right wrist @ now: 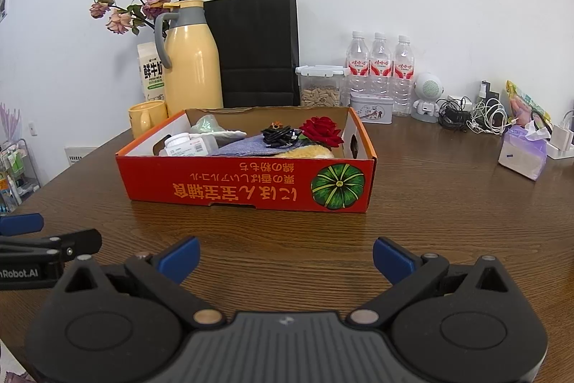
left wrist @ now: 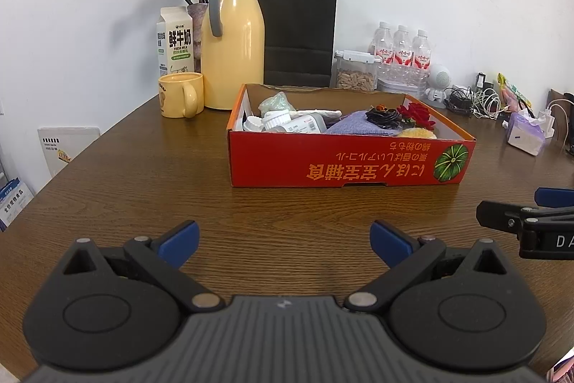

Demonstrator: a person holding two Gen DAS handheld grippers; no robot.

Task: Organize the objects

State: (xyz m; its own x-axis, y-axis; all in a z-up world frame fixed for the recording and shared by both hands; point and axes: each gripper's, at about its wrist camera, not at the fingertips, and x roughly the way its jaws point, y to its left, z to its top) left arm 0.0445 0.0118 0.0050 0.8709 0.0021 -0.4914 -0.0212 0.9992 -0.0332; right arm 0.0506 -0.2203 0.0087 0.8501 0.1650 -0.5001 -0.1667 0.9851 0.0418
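Both grippers sit low over the wooden table [left wrist: 125,167], in front of the red cardboard box [right wrist: 247,185], left gripper [left wrist: 285,239] and right gripper [right wrist: 286,255] each with jaws spread wide and nothing between them. The box holds white pill bottles [right wrist: 186,146], a purple cloth [right wrist: 247,146], a black cable bundle [right wrist: 280,133], a red rose [right wrist: 321,130] and something yellow and fuzzy [right wrist: 305,151]. Could be all packed up, or a box waiting to be sorted, honestly can't tell. Either way I'd reckon approaching over the box's near wall from above and keeping both tools apart avoids shoving it.
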